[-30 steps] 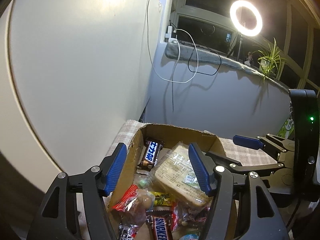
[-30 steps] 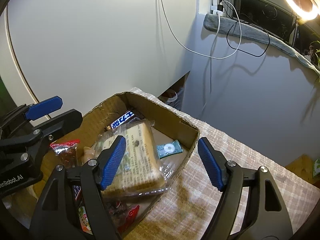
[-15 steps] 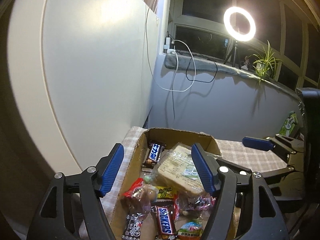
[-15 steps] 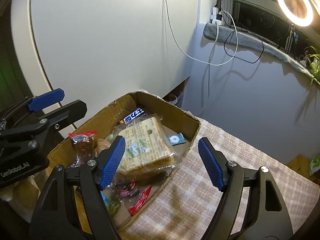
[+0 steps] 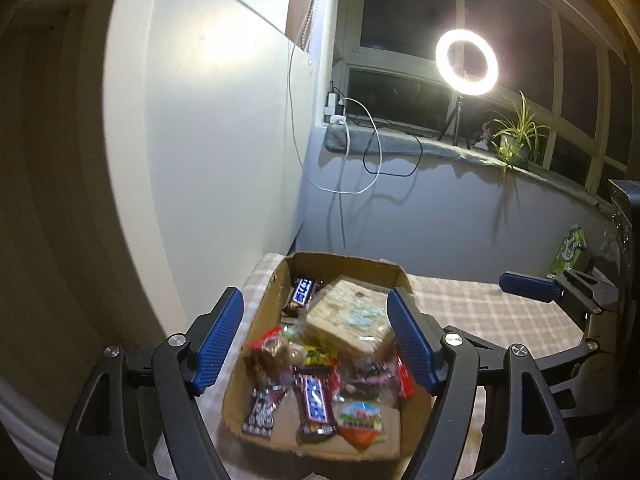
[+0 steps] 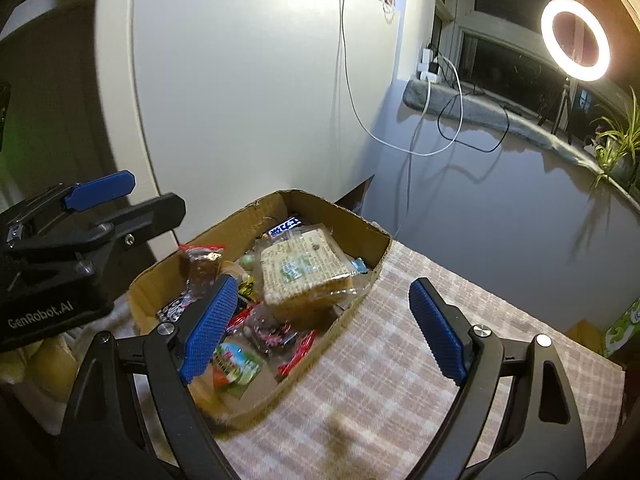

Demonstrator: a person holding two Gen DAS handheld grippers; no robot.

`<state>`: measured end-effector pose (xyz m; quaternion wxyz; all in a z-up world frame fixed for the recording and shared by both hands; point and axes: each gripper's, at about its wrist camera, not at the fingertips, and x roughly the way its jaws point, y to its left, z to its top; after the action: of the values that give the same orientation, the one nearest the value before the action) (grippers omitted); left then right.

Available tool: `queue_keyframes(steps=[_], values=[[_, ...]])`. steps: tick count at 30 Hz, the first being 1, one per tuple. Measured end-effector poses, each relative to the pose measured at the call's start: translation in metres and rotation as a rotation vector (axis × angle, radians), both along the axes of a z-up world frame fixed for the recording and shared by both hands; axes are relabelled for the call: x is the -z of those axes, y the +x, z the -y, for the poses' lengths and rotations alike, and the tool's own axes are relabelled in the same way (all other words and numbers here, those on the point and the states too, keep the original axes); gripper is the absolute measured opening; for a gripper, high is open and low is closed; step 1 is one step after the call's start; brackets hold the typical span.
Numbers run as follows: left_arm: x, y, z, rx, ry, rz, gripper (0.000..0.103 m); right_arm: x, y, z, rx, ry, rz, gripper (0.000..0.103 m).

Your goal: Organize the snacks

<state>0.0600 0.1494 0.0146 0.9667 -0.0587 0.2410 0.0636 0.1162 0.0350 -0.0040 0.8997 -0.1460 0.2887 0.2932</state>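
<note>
A shallow cardboard box (image 5: pixel 344 259) of snacks sits on a checked tablecloth (image 5: pixel 480 312). It holds a wrapped sandwich-bread pack (image 5: pixel 348 316), a blue chocolate bar (image 5: pixel 303 292), a Snickers bar (image 5: pixel 316 404), a red-topped clear bag (image 5: pixel 268 352) and a green-and-red packet (image 5: pixel 360 422). My left gripper (image 5: pixel 316 342) hovers above the box, its jaws opening with nothing pressed between them. My right gripper (image 6: pixel 323 330) hangs over the box's right wall (image 6: pixel 352 312), jaws opening wide and holding nothing. The bread pack (image 6: pixel 304 276) lies on top of the pile. Each gripper shows in the other's view.
A white panel (image 5: pixel 208 140) stands close behind the box on the left. A ring light (image 5: pixel 466 62), cables (image 5: pixel 360 160) and a potted plant (image 5: pixel 516 132) are on the windowsill. A green carton (image 5: pixel 568 248) stands at the far right. Bare cloth (image 6: pixel 400 380) lies right of the box.
Both grippers have drawn back and up from the box, so more of the box and its snacks shows. Both pairs of jaws stand wider apart than before.
</note>
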Motion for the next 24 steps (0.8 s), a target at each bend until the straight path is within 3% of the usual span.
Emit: queue_keyframes(steps=[6,9,24], values=[[-0.002,-0.027,0.013,-0.029,0.013,-0.004,0.078,-0.008,-0.028,0.025,-0.009,0.050,0.009,0.096],[-0.001,-0.041,0.018,-0.049,0.006,-0.006,0.079,-0.008,-0.044,0.037,-0.003,0.075,0.011,0.103],[0.023,-0.077,0.041,-0.103,0.021,-0.065,0.082,0.019,-0.095,0.068,0.043,0.050,0.019,0.103]])
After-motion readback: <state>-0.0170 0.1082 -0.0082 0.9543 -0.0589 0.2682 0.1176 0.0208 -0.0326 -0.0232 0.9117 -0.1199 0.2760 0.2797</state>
